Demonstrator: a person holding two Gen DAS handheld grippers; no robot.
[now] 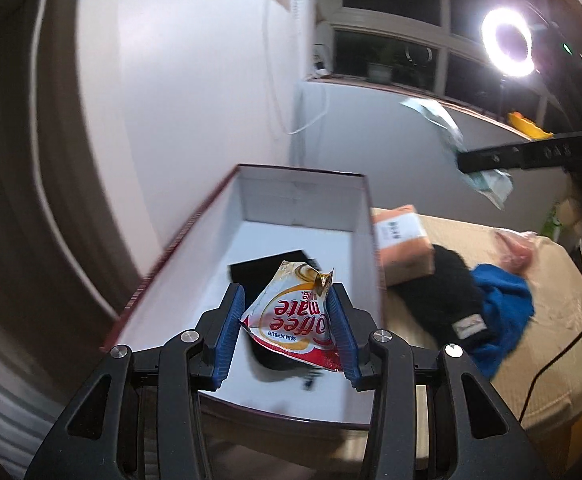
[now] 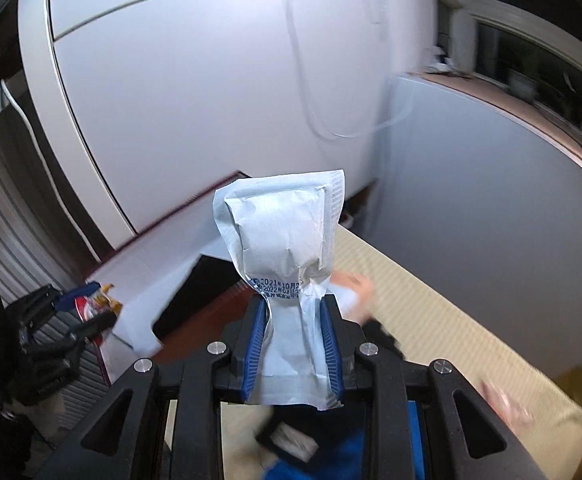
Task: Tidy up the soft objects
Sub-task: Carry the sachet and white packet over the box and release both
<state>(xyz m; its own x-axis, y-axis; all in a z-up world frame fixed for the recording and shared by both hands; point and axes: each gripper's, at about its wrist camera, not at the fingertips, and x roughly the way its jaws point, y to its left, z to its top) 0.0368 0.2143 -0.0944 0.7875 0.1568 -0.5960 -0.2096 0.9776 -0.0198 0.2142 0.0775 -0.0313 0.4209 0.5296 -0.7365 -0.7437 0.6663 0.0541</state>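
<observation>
My left gripper [image 1: 287, 304] is shut on a red and white Coffee-mate sachet [image 1: 291, 316] and holds it above the open white box [image 1: 359, 216], which has dark red outer walls. A black flat item [image 1: 267, 266] lies on the box floor. My right gripper [image 2: 293, 312] is shut on a pale grey-blue sealed pouch [image 2: 283, 232] held upright in the air. In the left wrist view that pouch [image 1: 443, 120] hangs high at the right, pinched by the right gripper's black finger [image 1: 491, 158]. The left gripper with its sachet shows at the left of the right wrist view [image 2: 87, 304].
On the beige bed cover [image 1: 563, 280] right of the box lie a brown parcel [image 1: 405, 244], a black knitted item [image 1: 451, 292], a blue cloth [image 1: 503, 304] and a pink bag [image 1: 515, 248]. A ring light [image 1: 509, 42] stands at the window. White walls are behind the box.
</observation>
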